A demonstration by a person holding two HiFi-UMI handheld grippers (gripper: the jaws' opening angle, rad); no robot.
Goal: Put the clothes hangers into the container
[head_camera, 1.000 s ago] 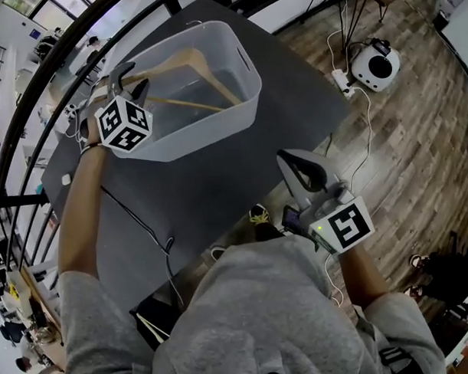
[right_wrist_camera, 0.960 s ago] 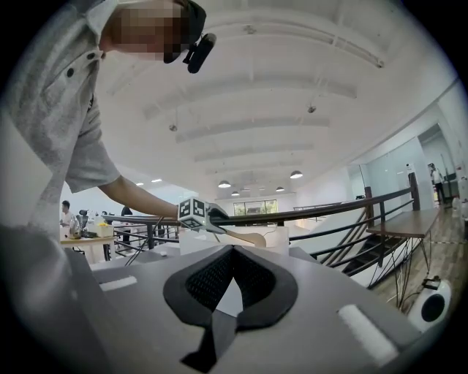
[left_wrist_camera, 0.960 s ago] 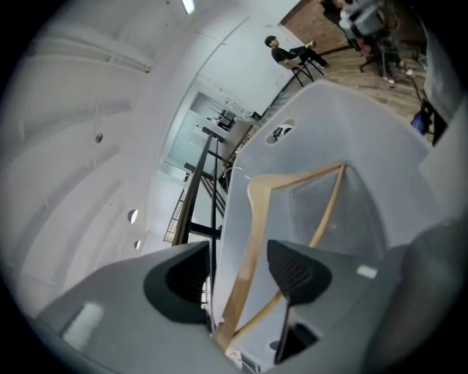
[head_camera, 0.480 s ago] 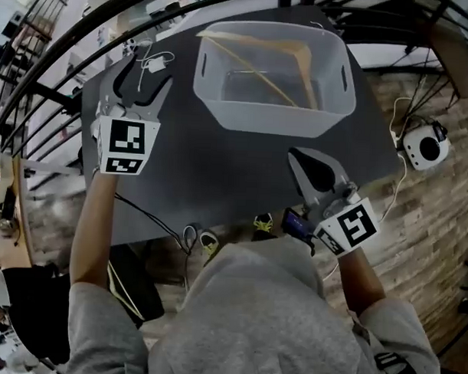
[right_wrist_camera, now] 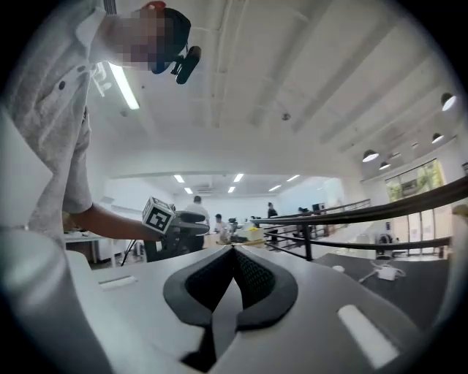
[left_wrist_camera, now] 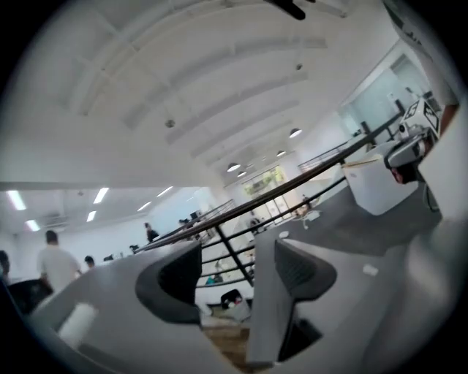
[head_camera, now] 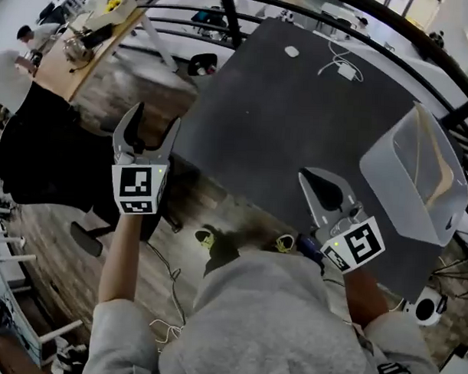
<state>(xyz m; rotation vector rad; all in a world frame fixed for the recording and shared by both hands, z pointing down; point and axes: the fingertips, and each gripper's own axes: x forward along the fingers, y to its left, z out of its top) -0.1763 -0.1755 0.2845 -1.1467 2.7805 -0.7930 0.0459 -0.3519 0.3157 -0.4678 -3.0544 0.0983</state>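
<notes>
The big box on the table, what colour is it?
The container is white. It shows best in the head view.

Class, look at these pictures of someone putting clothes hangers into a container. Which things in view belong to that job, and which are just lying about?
Belongs to the job:
container
wooden hanger, inside it
left gripper, jaws just opened, nothing between them
right gripper, shut, empty

Just lying about:
white adapter with cable
small white oval object
Both lie on the dark table.
</notes>
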